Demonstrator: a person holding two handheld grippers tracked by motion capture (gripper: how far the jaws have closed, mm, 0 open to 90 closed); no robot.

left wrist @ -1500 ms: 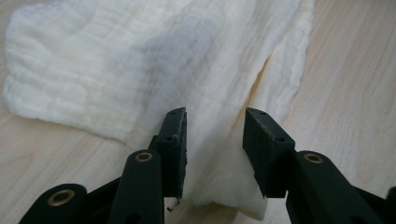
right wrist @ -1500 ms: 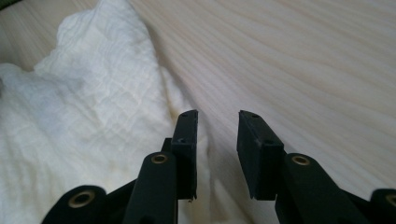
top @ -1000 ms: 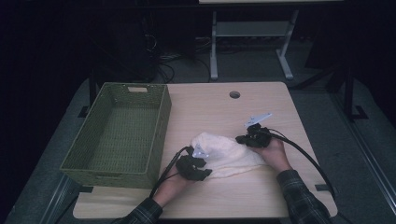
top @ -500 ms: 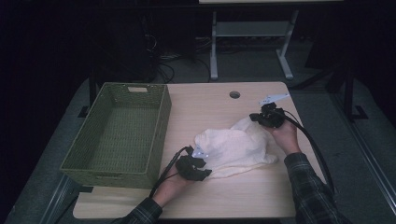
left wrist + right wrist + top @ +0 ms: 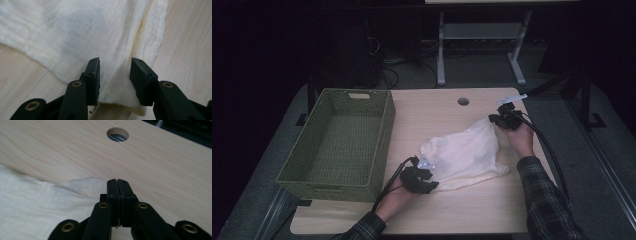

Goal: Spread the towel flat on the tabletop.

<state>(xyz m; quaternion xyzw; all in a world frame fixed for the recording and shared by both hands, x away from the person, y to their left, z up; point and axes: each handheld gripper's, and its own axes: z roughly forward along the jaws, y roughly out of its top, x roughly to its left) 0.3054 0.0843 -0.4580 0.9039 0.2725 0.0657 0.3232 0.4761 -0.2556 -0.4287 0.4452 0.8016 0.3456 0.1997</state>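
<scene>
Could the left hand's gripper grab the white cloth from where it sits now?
Probably yes: the left gripper stands open with a corner of the white cloth already between its jaws, nothing blocking.

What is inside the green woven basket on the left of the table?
The green woven plastic basket looks empty: its perforated floor shows bare. The strip of floor just behind its near wall is hidden from the high view.

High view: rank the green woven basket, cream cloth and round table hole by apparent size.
1. Green woven basket, though it sits nearest the camera's left.
2. Cream cloth.
3. Round table hole, smallest.
</scene>
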